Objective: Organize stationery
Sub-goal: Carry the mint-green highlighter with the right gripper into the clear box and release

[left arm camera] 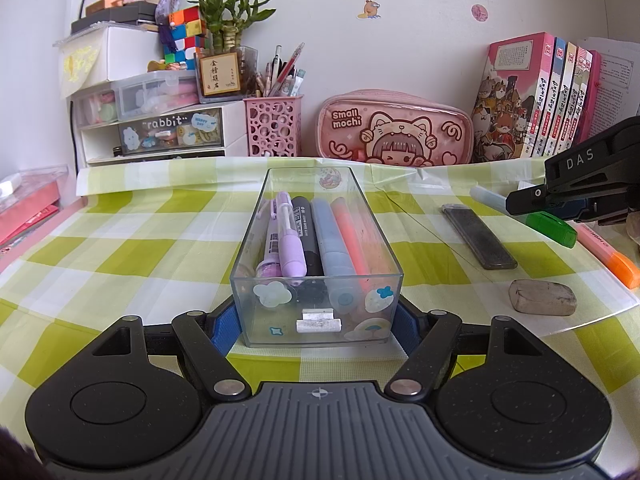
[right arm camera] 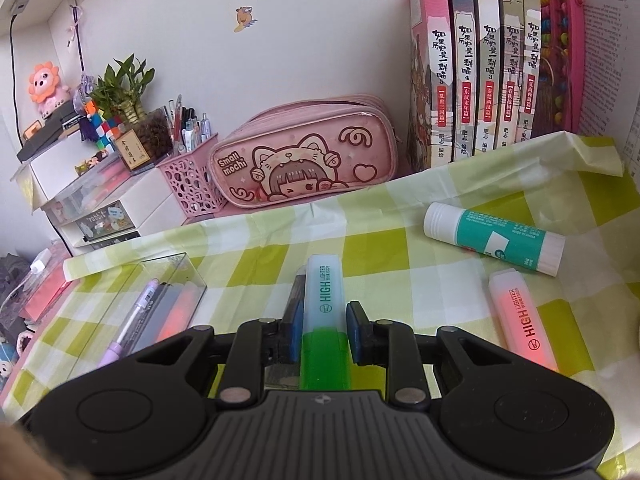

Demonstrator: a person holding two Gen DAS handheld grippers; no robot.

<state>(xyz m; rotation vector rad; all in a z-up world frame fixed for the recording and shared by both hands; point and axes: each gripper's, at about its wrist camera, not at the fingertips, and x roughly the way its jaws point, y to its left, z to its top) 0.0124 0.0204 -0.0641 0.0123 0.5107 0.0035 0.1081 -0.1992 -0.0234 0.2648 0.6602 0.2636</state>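
On the checked counter (left arm camera: 120,240), the left hand-held gripper (left arm camera: 316,326) has its blue pads against both sides of the clear organizer box (left arm camera: 316,248), which holds pens and markers. Right of the box, the right hand-held gripper (right arm camera: 323,330) is clamped on the green highlighter (right arm camera: 325,320). Near it lie a glue stick (right arm camera: 494,238), an orange highlighter (right arm camera: 522,320), and an eraser (left arm camera: 544,297).

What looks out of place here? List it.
Loose on the tablecloth, outside the clear box: glue stick, orange highlighter, grubby eraser, dark flat case.
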